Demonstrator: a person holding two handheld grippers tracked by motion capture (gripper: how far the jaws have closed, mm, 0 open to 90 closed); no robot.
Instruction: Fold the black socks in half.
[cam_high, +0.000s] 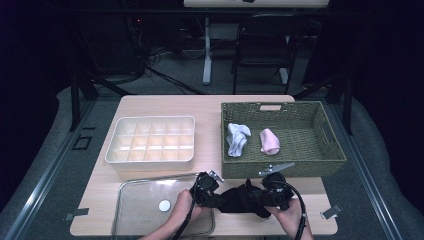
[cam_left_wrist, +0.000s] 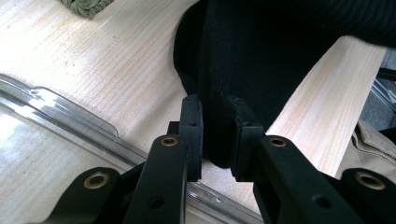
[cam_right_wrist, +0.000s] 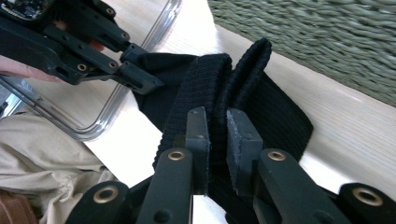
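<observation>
Near edge of the pale wood-grain table (cam_high: 150, 102): a black ribbed knit sock (cam_high: 241, 199) is stretched between both tools, just in front of the basket. Left gripper (cam_left_wrist: 215, 135) has its jaws nearly closed, pinching the sock's smooth end; right gripper (cam_right_wrist: 216, 142) likewise clamps a folded ribbed cuff. Beside them, a clear glass rectangular dish (cam_high: 131, 210) w/ rounded corners. Further back, a cream plastic divided tray (cam_high: 116, 145), & a green woven rectangular basket (cam_high: 280, 167) w/ a white sock bundle (cam_high: 237, 139) & a pink sock roll (cam_high: 270, 141).
</observation>
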